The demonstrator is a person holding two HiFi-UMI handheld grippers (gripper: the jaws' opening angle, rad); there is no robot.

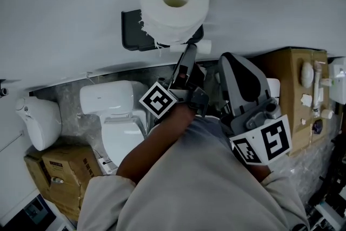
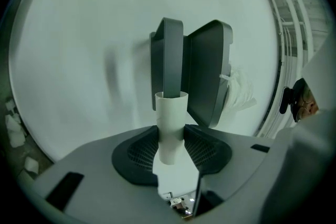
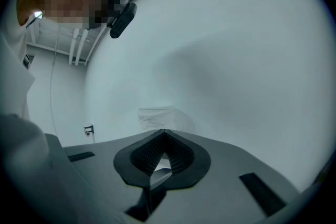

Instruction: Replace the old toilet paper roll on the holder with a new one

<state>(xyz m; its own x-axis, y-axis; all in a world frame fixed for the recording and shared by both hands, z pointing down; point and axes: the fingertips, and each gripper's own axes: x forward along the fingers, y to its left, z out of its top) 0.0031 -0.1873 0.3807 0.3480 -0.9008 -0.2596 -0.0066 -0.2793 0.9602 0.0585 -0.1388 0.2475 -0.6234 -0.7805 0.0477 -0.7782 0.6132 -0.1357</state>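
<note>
A dark grey holder [image 1: 134,30] hangs on the white wall. A full white roll [image 1: 174,4] rests on top of it. Below the roll, my left gripper [image 1: 190,51] is shut on a bare white cardboard core [image 1: 198,47]. In the left gripper view the core [image 2: 171,123] stands upright between the ribbed pads [image 2: 143,150], and the holder's grey arm [image 2: 167,57] runs into its open top beside the holder's plate [image 2: 210,73]. A shred of paper [image 2: 239,91] hangs off the plate. My right gripper [image 1: 230,65] is held to the right, shut on nothing [image 3: 163,157], facing bare wall.
Below the holder stands a white toilet [image 1: 116,121] with a white bin [image 1: 40,121] to its left. Cardboard boxes [image 1: 59,170] sit at the lower left. A brown cabinet [image 1: 294,89] with small white fittings stands at the right. The person's arms fill the bottom middle.
</note>
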